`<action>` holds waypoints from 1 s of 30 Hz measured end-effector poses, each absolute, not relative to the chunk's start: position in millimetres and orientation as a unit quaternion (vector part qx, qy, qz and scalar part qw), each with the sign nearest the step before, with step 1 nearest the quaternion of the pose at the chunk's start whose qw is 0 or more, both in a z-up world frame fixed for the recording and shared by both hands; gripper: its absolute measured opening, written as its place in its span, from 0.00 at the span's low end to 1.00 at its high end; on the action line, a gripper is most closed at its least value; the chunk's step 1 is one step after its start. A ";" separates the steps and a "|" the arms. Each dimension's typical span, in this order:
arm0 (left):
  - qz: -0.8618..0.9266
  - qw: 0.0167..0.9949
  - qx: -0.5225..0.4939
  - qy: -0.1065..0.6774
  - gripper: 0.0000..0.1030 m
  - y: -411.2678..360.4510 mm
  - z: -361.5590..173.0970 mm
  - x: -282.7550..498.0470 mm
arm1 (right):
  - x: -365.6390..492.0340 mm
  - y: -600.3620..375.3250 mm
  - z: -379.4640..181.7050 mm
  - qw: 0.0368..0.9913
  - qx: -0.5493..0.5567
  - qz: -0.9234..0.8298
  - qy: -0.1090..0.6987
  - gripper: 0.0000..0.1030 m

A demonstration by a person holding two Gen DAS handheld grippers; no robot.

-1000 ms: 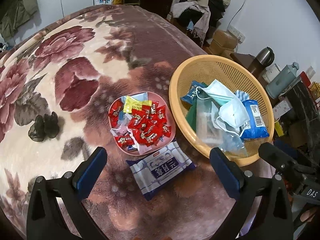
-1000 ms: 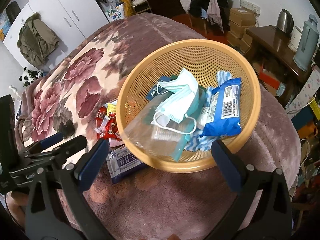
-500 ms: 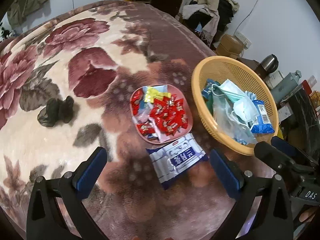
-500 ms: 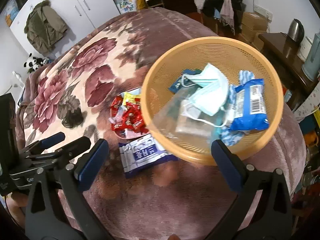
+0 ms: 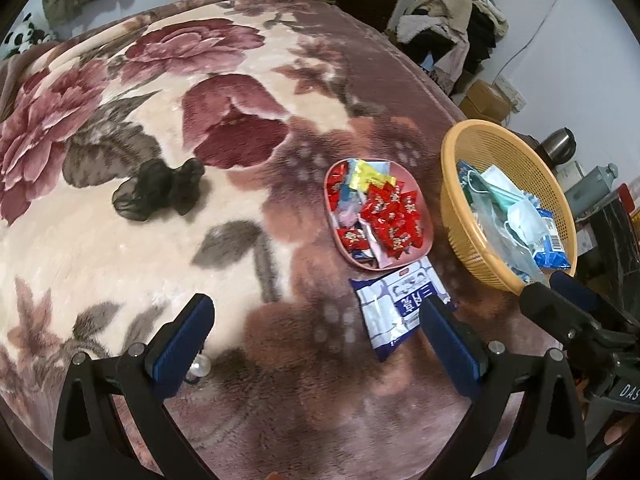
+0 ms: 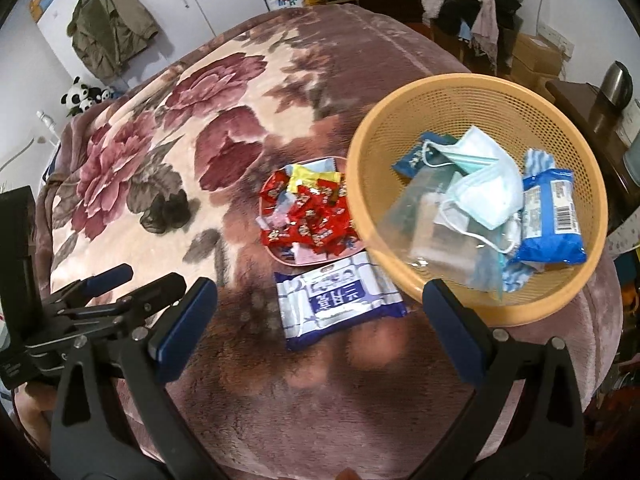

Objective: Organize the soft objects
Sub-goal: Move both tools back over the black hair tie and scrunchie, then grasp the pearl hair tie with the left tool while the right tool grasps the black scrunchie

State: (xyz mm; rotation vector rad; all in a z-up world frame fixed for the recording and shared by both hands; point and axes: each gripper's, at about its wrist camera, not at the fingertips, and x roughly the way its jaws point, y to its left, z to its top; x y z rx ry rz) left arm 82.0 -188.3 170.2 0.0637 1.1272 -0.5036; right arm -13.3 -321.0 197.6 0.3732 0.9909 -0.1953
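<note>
Both grippers, left and right, are held wide apart and empty above the blanket. The wipes pack and black sock lie outside the basket, presumably awaiting collection.

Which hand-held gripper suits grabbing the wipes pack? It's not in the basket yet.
Right, probably. The right hand-held gripper is open with the wipes pack centred between its fingers, basket adjacent. The left hand-held gripper, also open, has it off-centre.
</note>
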 end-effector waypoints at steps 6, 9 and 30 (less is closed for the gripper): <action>-0.232 0.815 0.020 0.530 1.00 -173.9 168.0 83.3 | -7.7 -308.3 195.6 0.859 0.171 -0.084 0.476 1.00; -0.230 0.815 0.016 0.532 1.00 -165.9 165.5 83.7 | -5.3 -303.2 194.1 0.858 0.169 -0.081 0.479 1.00; -0.182 0.800 -0.032 0.571 0.89 -72.8 110.2 92.6 | 29.2 -243.5 164.3 0.843 0.172 0.001 0.509 1.00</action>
